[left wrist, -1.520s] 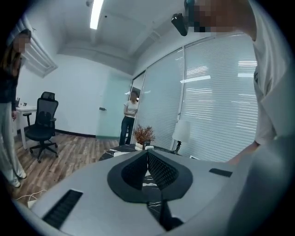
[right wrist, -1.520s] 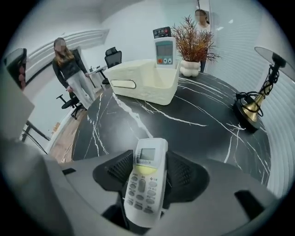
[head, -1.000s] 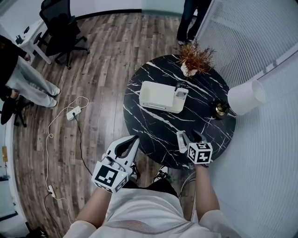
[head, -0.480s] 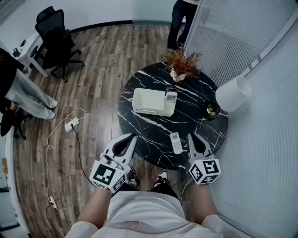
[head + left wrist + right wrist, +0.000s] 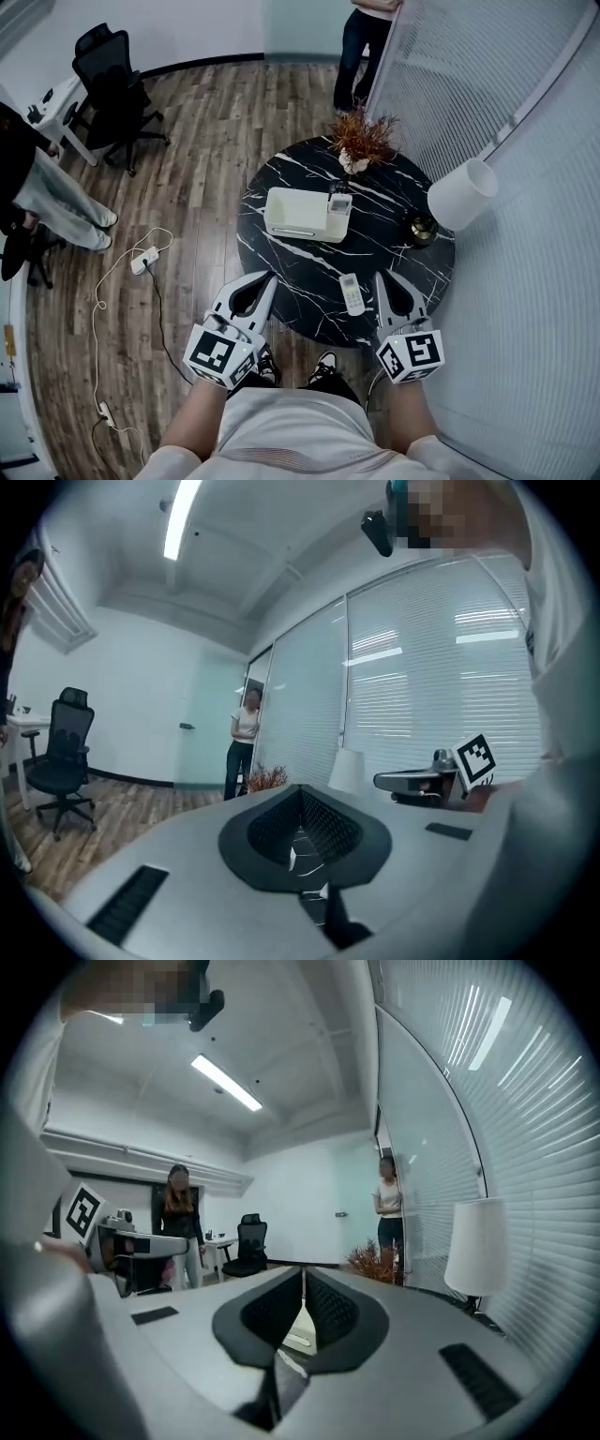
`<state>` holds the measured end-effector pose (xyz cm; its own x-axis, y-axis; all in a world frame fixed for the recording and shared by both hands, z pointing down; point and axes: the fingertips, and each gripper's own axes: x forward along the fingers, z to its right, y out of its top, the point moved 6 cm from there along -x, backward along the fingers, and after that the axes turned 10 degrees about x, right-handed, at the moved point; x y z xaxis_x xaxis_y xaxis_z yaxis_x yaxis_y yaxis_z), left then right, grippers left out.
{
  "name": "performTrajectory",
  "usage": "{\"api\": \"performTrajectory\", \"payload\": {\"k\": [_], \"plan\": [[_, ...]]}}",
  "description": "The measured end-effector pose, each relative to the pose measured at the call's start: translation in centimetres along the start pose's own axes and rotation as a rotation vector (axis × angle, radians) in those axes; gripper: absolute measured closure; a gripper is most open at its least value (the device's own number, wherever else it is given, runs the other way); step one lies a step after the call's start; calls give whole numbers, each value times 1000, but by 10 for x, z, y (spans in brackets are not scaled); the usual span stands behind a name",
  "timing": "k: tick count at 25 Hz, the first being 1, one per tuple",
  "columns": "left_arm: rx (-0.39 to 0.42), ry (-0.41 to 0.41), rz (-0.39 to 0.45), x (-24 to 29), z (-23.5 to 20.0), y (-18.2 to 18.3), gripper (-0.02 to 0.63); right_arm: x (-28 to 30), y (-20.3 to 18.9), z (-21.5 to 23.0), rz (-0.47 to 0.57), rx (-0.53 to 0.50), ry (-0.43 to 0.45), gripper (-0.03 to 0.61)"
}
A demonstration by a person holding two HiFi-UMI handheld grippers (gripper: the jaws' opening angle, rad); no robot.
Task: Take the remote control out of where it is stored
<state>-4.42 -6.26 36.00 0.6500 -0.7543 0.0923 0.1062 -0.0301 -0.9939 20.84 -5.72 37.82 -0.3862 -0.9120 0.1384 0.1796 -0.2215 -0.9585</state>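
A white remote control [image 5: 352, 293] lies flat on the round black marble table [image 5: 291, 267], near its front edge. Another remote [image 5: 339, 202] stands in the end pocket of the white storage box [image 5: 302, 214] at the table's middle. My right gripper [image 5: 382, 276] hovers just right of the lying remote, apart from it; its jaws have just been closing and are shut with nothing between them [image 5: 302, 1271]. Left of the table's front edge, my left gripper [image 5: 272, 277] is held level, its tips together and empty [image 5: 300, 789].
A dried plant [image 5: 364, 137] stands at the table's far edge and a white-shaded lamp [image 5: 462, 194] at its right. A blind-covered glass wall curves along the right. A power strip with cable [image 5: 142, 261] lies on the wood floor. An office chair [image 5: 111, 67] and two standing people [image 5: 361, 37] [image 5: 42, 183] are farther off.
The right gripper let go of the remote, which now lies on the table, then drew back towards me, rose and shut. The left gripper rose slightly.
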Motion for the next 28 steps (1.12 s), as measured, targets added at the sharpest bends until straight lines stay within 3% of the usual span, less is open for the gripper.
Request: {"api": "performTrajectory", "payload": {"k": [12, 20, 21, 25, 28], "plan": [[-22, 20, -5, 3, -9, 0, 604, 14, -1, 6, -23, 4, -14, 554], [-32, 36, -32, -5, -18, -11, 604, 63, -4, 14, -38, -8, -51, 549], [-34, 40, -35, -7, -20, -13, 604, 72, -6, 17, -46, -12, -66, 541], [-38, 60, -41, -11, -29, -18, 605, 118, -23, 38, -114, -8, -139, 411], [-48, 75, -57, -14, -38, -24, 604, 151, -41, 55, -161, 24, -208, 363]]}}
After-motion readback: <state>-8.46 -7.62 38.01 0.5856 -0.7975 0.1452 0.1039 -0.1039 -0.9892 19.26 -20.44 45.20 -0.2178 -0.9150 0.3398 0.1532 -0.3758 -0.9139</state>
